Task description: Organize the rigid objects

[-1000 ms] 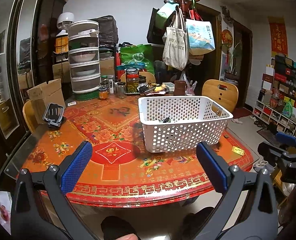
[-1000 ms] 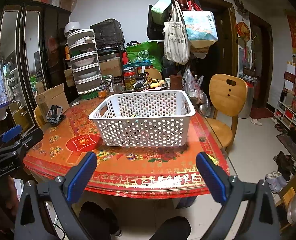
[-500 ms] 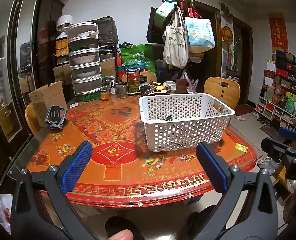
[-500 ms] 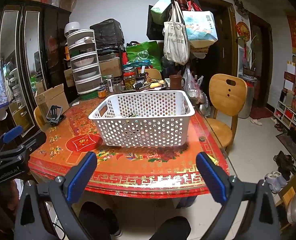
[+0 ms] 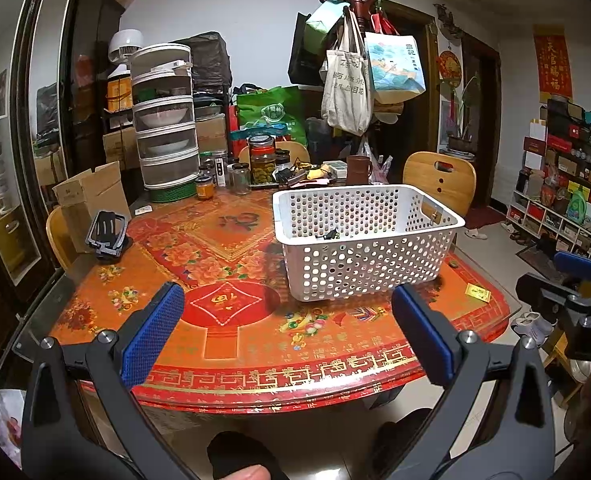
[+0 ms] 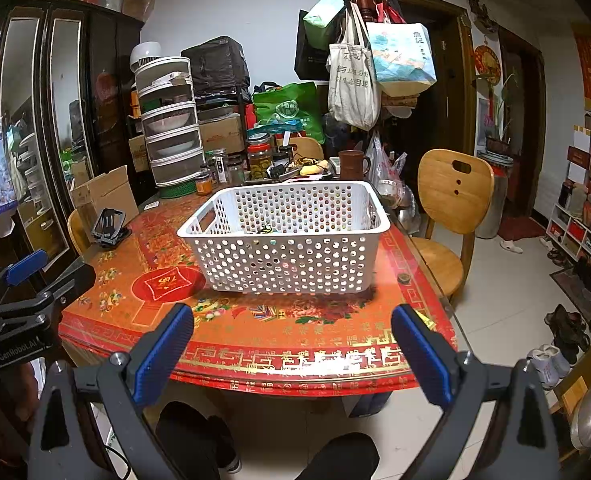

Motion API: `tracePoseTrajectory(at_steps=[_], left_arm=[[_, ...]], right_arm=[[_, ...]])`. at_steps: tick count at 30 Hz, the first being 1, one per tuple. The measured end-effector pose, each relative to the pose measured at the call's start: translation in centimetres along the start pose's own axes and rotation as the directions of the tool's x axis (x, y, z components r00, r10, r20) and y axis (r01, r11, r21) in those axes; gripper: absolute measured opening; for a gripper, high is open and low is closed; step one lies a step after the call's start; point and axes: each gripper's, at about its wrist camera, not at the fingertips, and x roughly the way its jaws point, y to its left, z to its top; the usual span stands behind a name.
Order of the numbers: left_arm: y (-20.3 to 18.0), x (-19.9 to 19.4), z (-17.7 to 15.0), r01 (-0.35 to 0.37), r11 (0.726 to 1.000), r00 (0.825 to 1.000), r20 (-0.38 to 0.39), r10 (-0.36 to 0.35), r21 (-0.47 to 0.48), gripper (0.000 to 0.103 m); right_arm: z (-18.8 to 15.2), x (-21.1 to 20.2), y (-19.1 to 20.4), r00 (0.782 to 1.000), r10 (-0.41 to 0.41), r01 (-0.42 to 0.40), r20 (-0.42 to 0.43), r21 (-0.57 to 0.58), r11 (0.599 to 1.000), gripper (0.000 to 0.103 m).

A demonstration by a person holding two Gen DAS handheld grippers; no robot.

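A white perforated basket (image 5: 369,258) stands on the red patterned round table (image 5: 231,336); it also shows in the right wrist view (image 6: 287,264). Small dark objects (image 5: 329,235) lie inside it, mostly hidden by the wall. A black folded stand (image 5: 109,232) sits at the table's left edge, also in the right wrist view (image 6: 109,226). My left gripper (image 5: 287,328) is open and empty, held before the table's near edge. My right gripper (image 6: 293,348) is open and empty, also off the near edge. A small yellow card (image 5: 477,292) lies right of the basket.
Jars (image 5: 261,162), a brown mug (image 5: 357,170) and a tiered food cover (image 5: 165,120) crowd the table's far side. A cardboard box (image 5: 91,196) sits at the left. A wooden chair (image 6: 453,208) stands right of the table. A coat rack with bags (image 5: 353,64) stands behind.
Both grippers have drifted back slightly from the table; the view has shifted a little. Nothing was picked up or released.
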Motion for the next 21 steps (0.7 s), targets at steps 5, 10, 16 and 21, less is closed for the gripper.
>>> tracePoseTrajectory(at_steps=[5, 10, 16, 21], left_arm=[[-0.04, 0.03, -0.18, 0.003, 1.000, 1.000, 0.000, -0.003, 0.000, 0.102], [-0.19, 0.08, -0.14, 0.002, 1.000, 1.000, -0.003, -0.002, 0.000, 0.102], [-0.26, 0.05, -0.07, 0.003, 1.000, 1.000, -0.003, -0.003, 0.000, 0.102], [0.19, -0.09, -0.37, 0.011, 1.000, 1.000, -0.006, -0.011, 0.002, 0.102]], right_arm=[[-0.01, 0.00, 0.03, 1.000, -0.002, 0.002, 0.000, -0.001, 1.000, 0.099], [0.00, -0.03, 0.05, 1.000, -0.001, 0.001, 0.000, 0.000, 1.000, 0.099], [-0.01, -0.01, 0.06, 1.000, -0.001, 0.001, -0.001, -0.002, 1.000, 0.099], [-0.09, -0.02, 0.06, 1.000, -0.001, 0.001, -0.002, -0.001, 1.000, 0.099]])
